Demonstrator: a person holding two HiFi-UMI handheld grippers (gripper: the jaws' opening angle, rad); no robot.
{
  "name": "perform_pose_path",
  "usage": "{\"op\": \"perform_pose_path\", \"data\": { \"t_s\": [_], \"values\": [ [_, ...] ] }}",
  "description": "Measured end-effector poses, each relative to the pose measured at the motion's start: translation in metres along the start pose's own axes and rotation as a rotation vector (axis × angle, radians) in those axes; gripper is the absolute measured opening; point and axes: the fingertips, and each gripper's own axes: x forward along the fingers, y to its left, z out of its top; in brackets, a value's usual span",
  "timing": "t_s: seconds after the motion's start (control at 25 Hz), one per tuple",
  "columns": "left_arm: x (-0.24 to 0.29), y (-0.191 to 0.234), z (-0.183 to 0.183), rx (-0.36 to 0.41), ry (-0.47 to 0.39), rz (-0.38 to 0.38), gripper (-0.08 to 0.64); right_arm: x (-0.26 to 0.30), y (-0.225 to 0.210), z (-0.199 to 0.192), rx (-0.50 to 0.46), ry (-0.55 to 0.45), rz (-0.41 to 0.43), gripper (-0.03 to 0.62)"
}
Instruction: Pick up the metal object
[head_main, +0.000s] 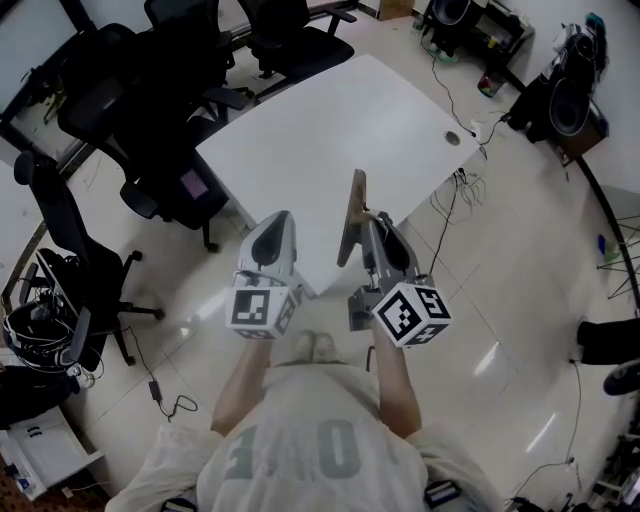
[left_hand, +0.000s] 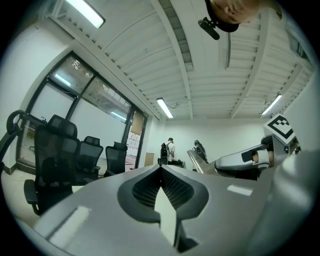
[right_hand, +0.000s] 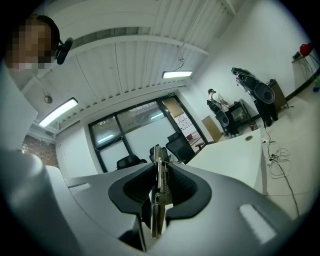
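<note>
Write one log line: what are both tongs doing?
right tongs: shut on metal object | left tongs: shut, empty | object: upright, off table

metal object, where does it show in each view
Head view: the metal object stands at centre, in the right gripper.
Left gripper view: a slanted bar right of centre.
Right gripper view: the object at centre, clamped between the jaws.
Shared landmark: the black office chairs.

Table top: bare, open from near corner and right side.
Chairs: crowd the left and far edges, blocking reach there.
Cables: hang off right corner, trail on floor.
Metal object: juts from right gripper over near edge.
</note>
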Motion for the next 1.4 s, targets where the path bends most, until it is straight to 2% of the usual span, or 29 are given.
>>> {"op": "perform_pose_path", "data": {
  "t_s": [0.24,0.4,0.52,0.68,0.76,0.92,1.04,1.2,1.4],
  "values": [
    [-0.006,-0.002,0.01,0.012,-0.022,-0.005,0.0,-0.003,0.007,0.0,-0.002,-0.007,0.014,0.094],
    [-0.015,0.006,0.006,-0.028,-0.018,0.012,0.002,-0.006,0.009,-0.005,0.026,-0.001,0.009,0.094],
    [-0.022,0.015,-0.005,-0.043,0.001,0.018,0.002,-0.011,0.01,-0.014,0.041,0.017,-0.007,0.094],
    [-0.024,0.026,-0.032,-0.009,0.047,0.015,0.002,-0.019,0.003,-0.019,0.052,0.027,-0.036,0.094],
    [-0.026,0.035,-0.037,-0.005,0.059,0.041,0.0,-0.019,0.005,-0.014,0.068,0.013,-0.023,0.094],
    [-0.048,0.051,-0.031,-0.028,0.042,0.113,0.001,-0.03,0.036,-0.001,0.051,-0.02,0.043,0.094],
    [-0.079,0.035,-0.024,-0.025,0.037,0.121,0.002,-0.064,0.051,0.002,0.065,-0.036,0.068,0.094],
    [-0.119,-0.004,-0.004,-0.003,-0.031,0.109,0.002,-0.116,0.057,0.007,0.052,-0.078,0.108,0.094],
    [-0.195,-0.05,-0.017,0.063,-0.052,0.103,0.002,-0.211,0.073,-0.011,0.078,-0.12,0.138,0.094]
  ]
}}
